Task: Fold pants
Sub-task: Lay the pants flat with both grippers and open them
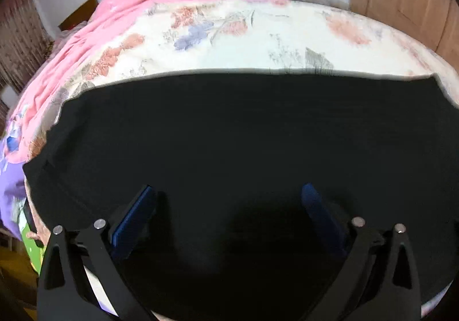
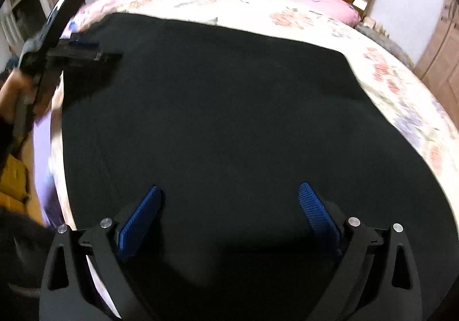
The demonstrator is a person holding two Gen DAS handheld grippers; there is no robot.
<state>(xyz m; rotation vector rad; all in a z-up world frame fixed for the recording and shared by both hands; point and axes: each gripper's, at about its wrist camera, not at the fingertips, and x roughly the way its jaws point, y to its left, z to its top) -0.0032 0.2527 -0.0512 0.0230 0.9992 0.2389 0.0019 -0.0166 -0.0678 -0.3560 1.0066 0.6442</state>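
While black pants (image 2: 218,108) lie spread flat on the flowered bed (image 2: 401,82), directly ahead of and beneath both grippers, folding looks barely begun or partway; no crease is discernible; the right gripper (image 2: 229,214) and the left gripper (image 1: 229,212) hover wide apart, holding nothing; dark cloth hides seams, legs and waistband.

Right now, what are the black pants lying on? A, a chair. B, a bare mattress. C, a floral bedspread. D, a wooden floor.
C: the pants lie spread flat on the floral bedspread, with both open grippers above them.
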